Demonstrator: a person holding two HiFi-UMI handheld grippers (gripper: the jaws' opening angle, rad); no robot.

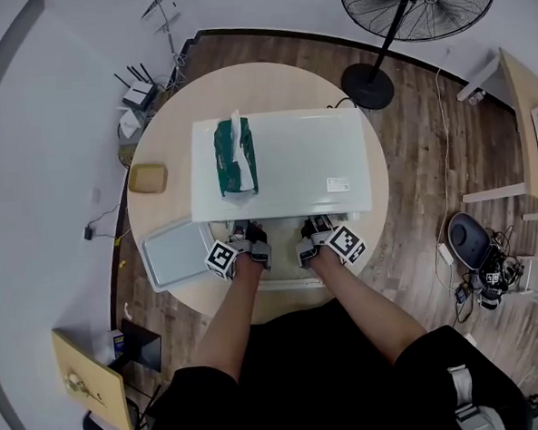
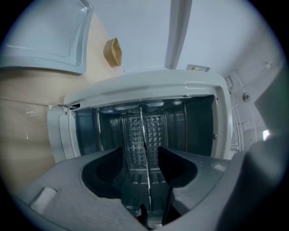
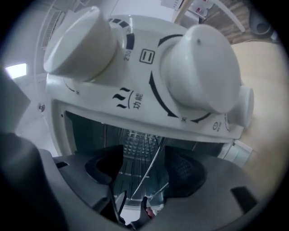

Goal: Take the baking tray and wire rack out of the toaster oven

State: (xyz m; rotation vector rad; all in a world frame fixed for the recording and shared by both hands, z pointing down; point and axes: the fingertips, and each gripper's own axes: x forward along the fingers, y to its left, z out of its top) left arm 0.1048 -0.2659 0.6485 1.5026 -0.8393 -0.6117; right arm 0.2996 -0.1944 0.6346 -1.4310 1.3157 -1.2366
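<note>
The pale rectangular baking tray (image 1: 174, 252) already lay outside the oven; the left gripper (image 2: 141, 164) and right gripper (image 3: 143, 166), jaws spread, straddled the thin silver wire rack (image 2: 145, 135), which was still inside.

Light was bright and even in the head view, with the fisheye lens bending the walls round the rim. Both gripper views were ringed in black vignette. Inside the toaster oven (image 2: 198, 122) it was dim. In the right gripper view the knobs (image 3: 198, 72), close to the lens, looked soft, and a small glare patch sat at 9 o'clock.
</note>
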